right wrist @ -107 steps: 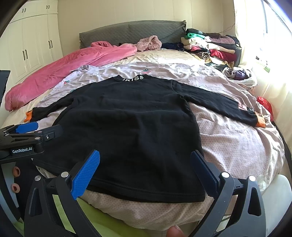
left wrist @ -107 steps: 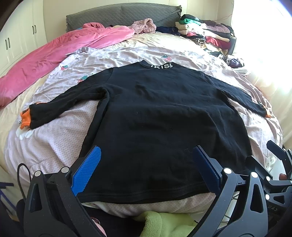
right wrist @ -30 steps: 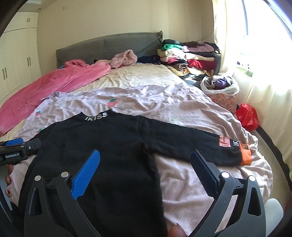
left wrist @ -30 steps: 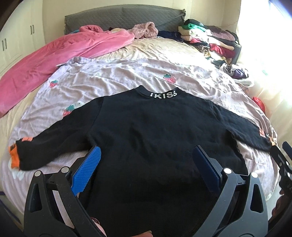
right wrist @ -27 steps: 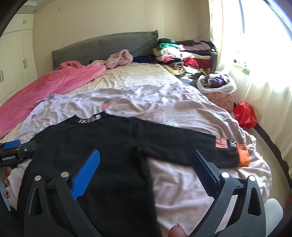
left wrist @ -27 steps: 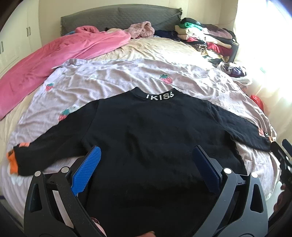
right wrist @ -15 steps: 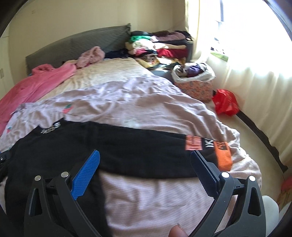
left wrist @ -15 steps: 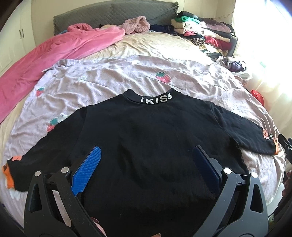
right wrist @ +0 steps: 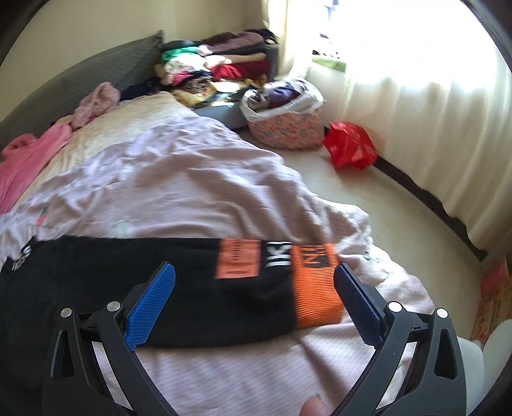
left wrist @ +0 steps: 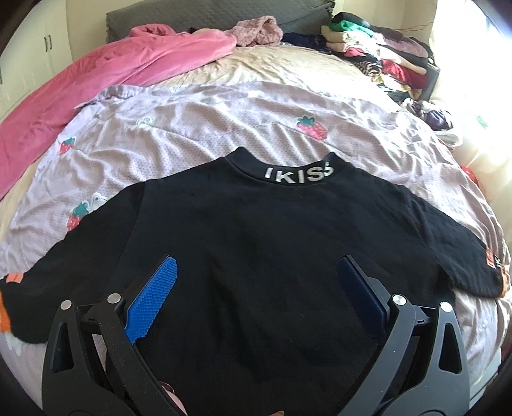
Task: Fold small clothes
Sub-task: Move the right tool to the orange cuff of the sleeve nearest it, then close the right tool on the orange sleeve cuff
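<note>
A black long-sleeved sweater (left wrist: 256, 243) with "IKISS" on its collar (left wrist: 299, 174) lies flat, sleeves spread, on a lilac strawberry-print sheet (left wrist: 204, 128). My left gripper (left wrist: 257, 272) hovers open over the sweater's body, nothing between its blue pads. In the right wrist view the sweater's right sleeve (right wrist: 179, 275) ends in an orange cuff (right wrist: 315, 284) with an orange patch (right wrist: 236, 257). My right gripper (right wrist: 254, 281) is open just above that sleeve end, the cuff between its fingers.
A pink blanket (left wrist: 96, 80) runs along the bed's left side. Folded clothes (right wrist: 217, 67) are piled at the far right by the grey headboard (left wrist: 192, 16). On the floor sit a patterned basket (right wrist: 288, 128) and a red bag (right wrist: 348, 148) beside the curtain (right wrist: 432, 112).
Both grippers moved forward over the sweater. The right one swung right, toward the sleeve's orange cuff, which now lies between its fingers. Both stayed open.
</note>
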Action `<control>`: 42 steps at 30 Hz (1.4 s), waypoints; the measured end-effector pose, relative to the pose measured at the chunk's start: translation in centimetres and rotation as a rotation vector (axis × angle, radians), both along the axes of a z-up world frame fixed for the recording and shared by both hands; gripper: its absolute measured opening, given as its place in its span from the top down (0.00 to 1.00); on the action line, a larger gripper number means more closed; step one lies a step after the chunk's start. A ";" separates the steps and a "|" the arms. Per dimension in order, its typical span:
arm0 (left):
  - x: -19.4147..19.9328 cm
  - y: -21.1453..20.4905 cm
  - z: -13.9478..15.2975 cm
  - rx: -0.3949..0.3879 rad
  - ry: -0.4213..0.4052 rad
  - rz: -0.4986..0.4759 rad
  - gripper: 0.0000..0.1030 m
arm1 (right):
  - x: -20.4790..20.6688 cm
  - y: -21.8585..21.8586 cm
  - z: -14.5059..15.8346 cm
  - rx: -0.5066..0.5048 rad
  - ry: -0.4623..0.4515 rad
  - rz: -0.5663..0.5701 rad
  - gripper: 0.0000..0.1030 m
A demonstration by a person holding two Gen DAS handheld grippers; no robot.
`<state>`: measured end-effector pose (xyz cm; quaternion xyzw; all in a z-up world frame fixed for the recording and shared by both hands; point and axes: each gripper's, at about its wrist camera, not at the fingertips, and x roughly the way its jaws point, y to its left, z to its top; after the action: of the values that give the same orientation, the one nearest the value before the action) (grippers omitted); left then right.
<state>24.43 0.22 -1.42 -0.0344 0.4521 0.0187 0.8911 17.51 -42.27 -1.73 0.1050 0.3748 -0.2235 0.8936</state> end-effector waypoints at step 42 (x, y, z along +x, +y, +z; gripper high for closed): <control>0.3 1.2 -2.9 -0.048 -0.086 -0.045 0.09 | 1.5 5.1 6.6 0.136 -0.148 0.321 0.95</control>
<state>24.77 1.47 -4.29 -0.0461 0.4145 -0.0137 0.9088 19.01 -37.15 4.86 0.1203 0.3341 -0.0441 0.9338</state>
